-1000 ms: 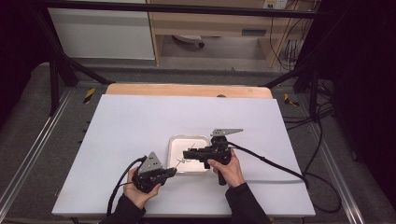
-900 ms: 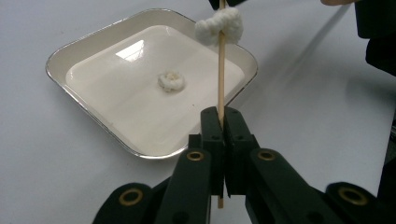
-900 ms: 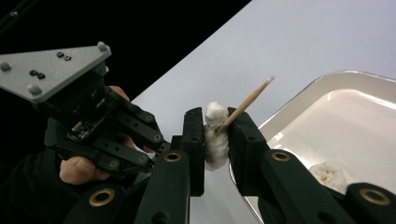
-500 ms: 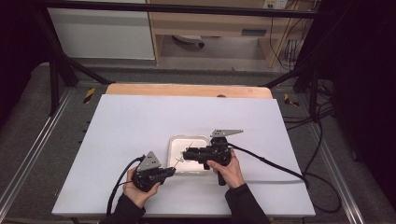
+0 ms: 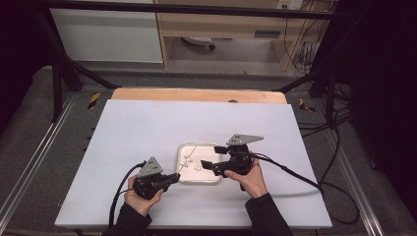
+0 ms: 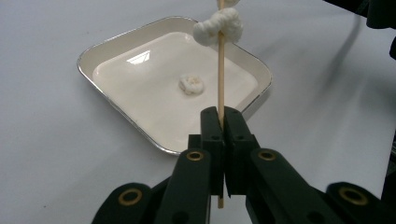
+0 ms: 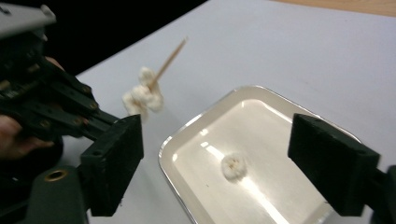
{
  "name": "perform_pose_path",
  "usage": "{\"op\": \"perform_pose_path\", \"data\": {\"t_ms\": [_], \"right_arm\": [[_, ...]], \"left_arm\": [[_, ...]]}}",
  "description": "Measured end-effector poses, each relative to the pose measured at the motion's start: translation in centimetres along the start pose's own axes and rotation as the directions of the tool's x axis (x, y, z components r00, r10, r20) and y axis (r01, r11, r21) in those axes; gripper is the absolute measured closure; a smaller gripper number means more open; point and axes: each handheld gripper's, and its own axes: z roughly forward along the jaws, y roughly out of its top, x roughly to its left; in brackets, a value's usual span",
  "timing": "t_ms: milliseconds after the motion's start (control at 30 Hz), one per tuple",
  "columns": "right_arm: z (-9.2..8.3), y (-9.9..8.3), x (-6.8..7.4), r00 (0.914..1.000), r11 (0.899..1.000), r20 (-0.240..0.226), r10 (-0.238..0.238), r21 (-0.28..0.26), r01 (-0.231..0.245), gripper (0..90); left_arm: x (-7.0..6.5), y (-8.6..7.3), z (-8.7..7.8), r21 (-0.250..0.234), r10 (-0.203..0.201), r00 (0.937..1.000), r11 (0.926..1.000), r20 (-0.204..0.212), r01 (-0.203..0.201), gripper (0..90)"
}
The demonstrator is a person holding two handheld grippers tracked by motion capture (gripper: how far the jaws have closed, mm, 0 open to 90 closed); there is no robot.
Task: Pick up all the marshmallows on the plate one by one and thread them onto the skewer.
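Low in the frame, the left gripper (image 5: 172,178) is pinching a thin wooden skewer (image 6: 221,70) threaded with white lumps, perhaps marshmallows (image 6: 218,25). The right gripper (image 5: 214,157), jaws just opening wide and holding nothing, is hovering over a white tray (image 5: 212,180) where one lump (image 5: 197,166) is lying.

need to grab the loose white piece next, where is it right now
The loose white piece lies near the middle of the white tray, below the open right gripper and beyond the skewer that the left gripper clamps.
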Motion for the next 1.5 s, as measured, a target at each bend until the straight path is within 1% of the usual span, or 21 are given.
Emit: {"op": "perform_pose_path", "data": {"t_ms": [133, 233, 500, 533, 633, 700, 767, 833, 900, 967, 1000, 1033, 1133, 1167, 1267, 1400, 1500], "right_arm": [[0.3, -0.3, 0.0, 0.9990, 0.999, 0.031, -0.032, 0.036, 0.031, 12.1], [0.6, -0.5, -0.1, 0.9983, 0.998, 0.038, -0.045, 0.048, 0.043, 11.4], [1.6, -0.5, -0.2, 0.9979, 0.997, 0.055, -0.034, 0.065, 0.030, 11.7], [1.9, -0.5, -0.1, 0.9976, 0.997, 0.061, -0.033, 0.075, 0.029, 11.7], [2.9, -0.2, 0.2, 0.9938, 0.990, 0.079, -0.078, 0.120, 0.068, 11.7], [3.6, 0.0, 0.4, 0.9922, 0.987, 0.086, -0.090, 0.141, 0.077, 11.7], [4.4, 0.1, 0.6, 0.9893, 0.983, 0.094, -0.112, 0.156, 0.096, 12.8], [5.2, 0.2, 0.7, 0.9879, 0.979, 0.097, -0.121, 0.173, 0.103, 13.5], [5.9, 0.1, 0.6, 0.9858, 0.977, 0.104, -0.132, 0.184, 0.111, 16.0], [6.4, -0.1, 0.4, 0.9866, 0.977, 0.107, -0.123, 0.187, 0.102, 18.1], [6.7, -0.2, 0.3, 0.9855, 0.975, 0.111, -0.129, 0.196, 0.105, 19.2], [6.8, -0.4, 0.2, 0.9844, 0.972, 0.114, -0.134, 0.207, 0.108, 20.7], [7.4, -1.0, 0.1, 0.9780, 0.960, 0.119, -0.171, 0.244, 0.138, 27.6], [7.6, -1.2, 0.1, 0.9763, 0.957, 0.121, -0.179, 0.250, 0.144, 29.8], [7.9, -1.7, 0.0, 0.9753, 0.949, 0.109, -0.192, 0.275, 0.156, 38.4], [8.3, -2.1, 0.0, 0.9743, 0.946, 0.101, -0.202, 0.279, 0.167, 48.8], [8.4, -2.2, 0.0, 0.9731, 0.944, 0.100, -0.208, 0.283, 0.173, 53.4]], "left_arm": [[0.3, 0.0, -0.2, -0.004, -0.007, 1.0000, 1.0000, -0.004, 0.007, 88.0], [0.6, -0.1, -0.4, -0.010, -0.015, 0.9998, 0.9998, -0.008, 0.015, 88.0], [1.1, -0.1, -0.7, -0.012, -0.025, 0.9995, 0.9996, -0.020, 0.025, 88.0], [1.1, -0.1, -0.7, -0.011, -0.026, 0.9995, 0.9996, -0.020, 0.025, 88.0], [1.2, -0.1, -0.7, -0.007, -0.026, 0.9994, 0.9996, -0.024, 0.026, 88.0], [1.2, -0.1, -0.7, -0.011, -0.028, 0.9993, 0.9995, -0.025, 0.028, 88.0], [1.3, -0.1, -0.8, -0.011, -0.029, 0.9992, 0.9995, -0.027, 0.028, 88.0], [1.4, -0.1, -0.8, -0.012, -0.030, 0.9992, 0.9995, -0.028, 0.030, 88.0], [1.4, -0.1, -0.8, -0.015, -0.033, 0.9991, 0.9994, -0.028, 0.032, 88.0], [1.4, -0.1, -0.8, -0.016, -0.032, 0.9991, 0.9994, -0.028, 0.032, 88.0], [1.4, -0.1, -0.9, -0.016, -0.032, 0.9991, 0.9994, -0.029, 0.032, 88.0], [1.4, -0.1, -0.9, -0.016, -0.032, 0.9990, 0.9994, -0.030, 0.031, 88.0], [1.4, -0.1, -0.9, -0.016, -0.033, 0.9990, 0.9994, -0.031, 0.032, 88.0], [1.4, -0.1, -0.9, -0.016, -0.032, 0.9990, 0.9994, -0.031, 0.032, 88.0], [1.4, -0.1, -0.8, -0.015, -0.031, 0.9990, 0.9994, -0.031, 0.031, 88.0], [1.4, -0.1, -0.8, -0.010, -0.028, 0.9991, 0.9996, -0.031, 0.028, 88.0], [1.3, -0.1, -0.7, -0.009, -0.028, 0.9991, 0.9996, -0.031, 0.027, 88.0]]}}
